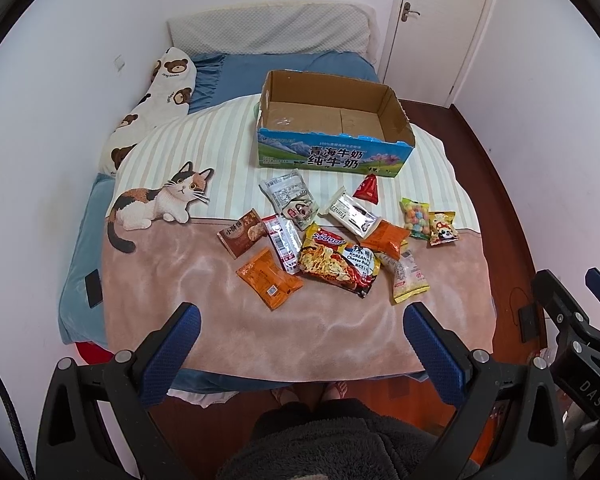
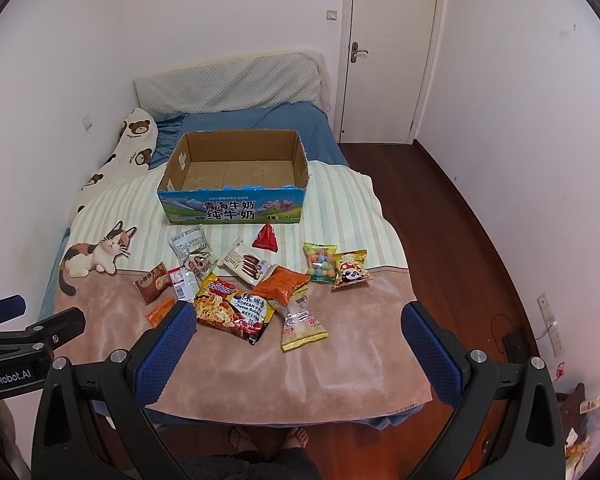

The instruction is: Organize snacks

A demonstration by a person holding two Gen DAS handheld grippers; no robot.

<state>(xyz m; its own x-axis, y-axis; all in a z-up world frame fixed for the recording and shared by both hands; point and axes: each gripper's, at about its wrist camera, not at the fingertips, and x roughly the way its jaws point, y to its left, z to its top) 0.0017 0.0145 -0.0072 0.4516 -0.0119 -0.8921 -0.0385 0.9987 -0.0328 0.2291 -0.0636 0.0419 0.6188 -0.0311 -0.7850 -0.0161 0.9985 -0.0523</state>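
Both blue-padded grippers, left gripper [image 1: 302, 344] and right gripper [image 2: 300, 342], are held wide open and empty short of the overlapping snack packets [image 1: 336, 258], beyond which stands the empty cardboard milk box [image 2: 236, 176]; neighbouring packets risk being dragged along.

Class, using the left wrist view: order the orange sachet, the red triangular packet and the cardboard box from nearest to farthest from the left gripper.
From the left gripper, open above the bed's foot:
1. Orange sachet, just ahead, slightly left.
2. Red triangular packet, farther up, to the right.
3. Cardboard box, behind all the snacks.
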